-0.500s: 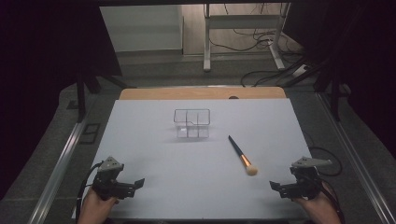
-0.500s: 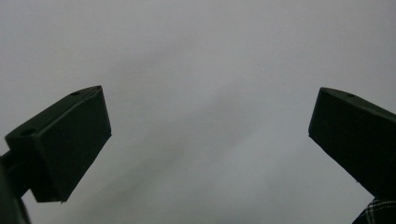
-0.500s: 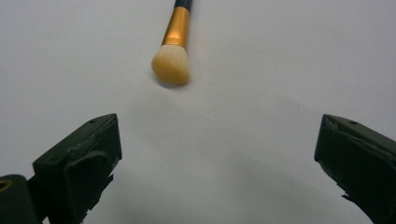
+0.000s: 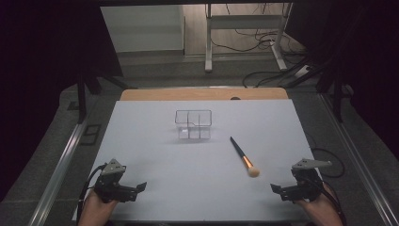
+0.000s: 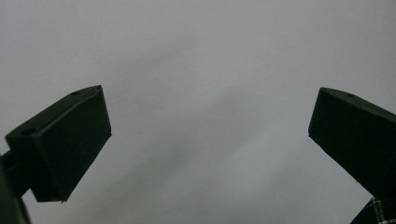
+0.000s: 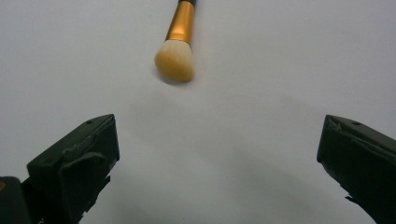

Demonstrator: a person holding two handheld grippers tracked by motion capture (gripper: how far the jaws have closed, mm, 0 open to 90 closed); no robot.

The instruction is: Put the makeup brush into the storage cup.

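Observation:
A makeup brush [image 4: 243,157] with a black handle, orange ferrule and pale bristles lies flat on the white table [image 4: 155,155], right of centre. Its bristle head [image 6: 175,59] shows just ahead of my right gripper [image 6: 217,154], which stands open with nothing between its jaws. A clear plastic organiser [image 4: 193,124] with several compartments stands near the table's middle, farther back. The right gripper [image 4: 278,190] rests at the front right corner. At the front left corner my left gripper [image 4: 136,187] is open too, and between the jaws of the left gripper [image 5: 210,135] lies bare white tabletop.
A wooden strip [image 4: 202,94] borders the table's far edge. Metal rails [image 4: 61,165] run along both sides. Behind the table stand a desk frame [image 4: 244,37] and cables [image 4: 263,77] on the floor.

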